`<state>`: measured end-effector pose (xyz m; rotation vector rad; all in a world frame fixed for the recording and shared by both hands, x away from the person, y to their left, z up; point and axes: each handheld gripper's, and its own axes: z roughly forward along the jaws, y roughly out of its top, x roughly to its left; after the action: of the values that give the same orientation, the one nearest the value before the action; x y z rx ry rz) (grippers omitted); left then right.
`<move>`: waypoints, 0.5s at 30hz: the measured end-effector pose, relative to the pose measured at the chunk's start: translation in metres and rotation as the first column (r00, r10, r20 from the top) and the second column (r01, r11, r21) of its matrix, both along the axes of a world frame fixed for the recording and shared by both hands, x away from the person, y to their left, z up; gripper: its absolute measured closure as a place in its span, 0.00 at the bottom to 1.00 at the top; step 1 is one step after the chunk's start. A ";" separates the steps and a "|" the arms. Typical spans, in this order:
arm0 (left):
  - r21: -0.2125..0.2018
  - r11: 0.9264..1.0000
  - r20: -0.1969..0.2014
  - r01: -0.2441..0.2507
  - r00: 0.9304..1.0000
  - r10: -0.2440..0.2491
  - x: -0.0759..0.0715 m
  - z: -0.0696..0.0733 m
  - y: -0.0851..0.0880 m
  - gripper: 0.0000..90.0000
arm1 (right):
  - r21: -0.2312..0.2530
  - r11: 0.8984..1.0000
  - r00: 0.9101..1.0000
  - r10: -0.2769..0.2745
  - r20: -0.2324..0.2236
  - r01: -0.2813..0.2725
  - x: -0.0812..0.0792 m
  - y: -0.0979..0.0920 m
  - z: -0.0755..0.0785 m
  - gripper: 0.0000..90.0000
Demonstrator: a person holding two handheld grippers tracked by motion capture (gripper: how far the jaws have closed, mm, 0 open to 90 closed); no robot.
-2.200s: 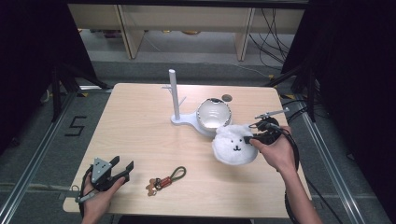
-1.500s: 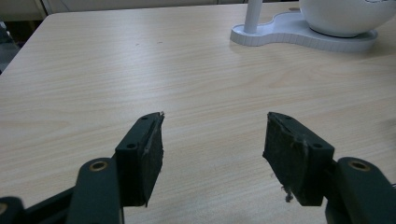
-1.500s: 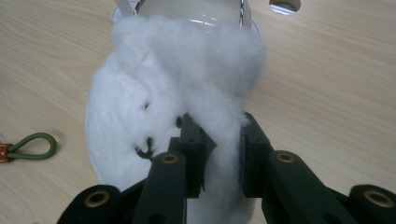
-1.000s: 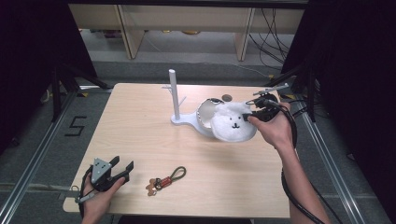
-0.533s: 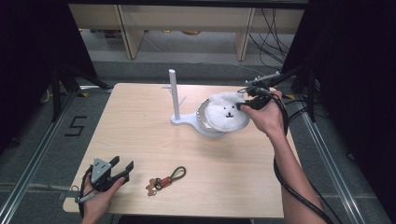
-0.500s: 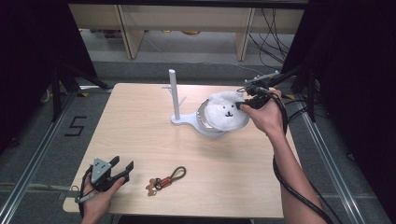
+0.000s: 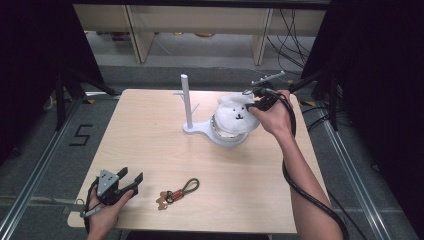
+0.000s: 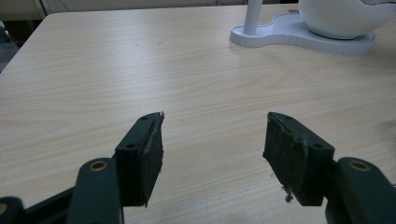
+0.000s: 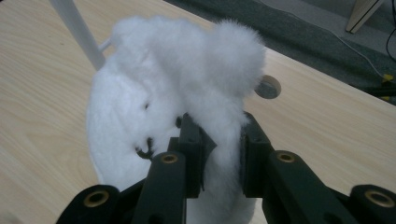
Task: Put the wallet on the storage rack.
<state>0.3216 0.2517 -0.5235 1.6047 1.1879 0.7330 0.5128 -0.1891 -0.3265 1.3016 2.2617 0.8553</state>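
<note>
A white fluffy hat with a small animal face [image 7: 234,116] [image 9: 159,112] sits over the round white head form [image 7: 227,135] of a stand at the far middle of the table. My right gripper [image 7: 256,102] [image 9: 219,154] is shut on the hat's furry edge, at its right side. The stand has a flat white base [image 7: 200,129] [image 8: 289,37] and an upright white post [image 7: 185,99] [image 8: 254,14]. My left gripper [image 7: 131,182] [image 8: 212,151] rests open at the near left edge of the table, with nothing between its pads.
A small keyring charm with an olive cord loop [image 7: 177,192] lies on the table near the front, right of my left gripper. A round dark disc [image 9: 268,86] lies on the table behind the hat. Shelving and cables stand beyond the far edge.
My right gripper has carried the white hat from the table's right part back and left, onto the head form. The left gripper has stayed put.
</note>
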 end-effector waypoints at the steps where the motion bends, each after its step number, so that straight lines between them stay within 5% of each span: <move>1: 0.000 1.000 -0.001 0.000 1.000 0.000 0.000 0.000 0.000 0.41 | -0.018 1.000 1.000 0.002 0.009 -0.002 0.001 0.001 -0.002 0.84; 15: 0.000 1.000 -0.001 0.001 1.000 -0.001 0.000 0.000 0.000 0.41 | -0.136 0.991 1.000 0.014 0.028 -0.010 0.011 0.016 -0.014 0.84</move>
<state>0.3213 0.2516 -0.5235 1.6059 1.1879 0.7322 0.5241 -0.1731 -0.3401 1.2085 2.2640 0.7060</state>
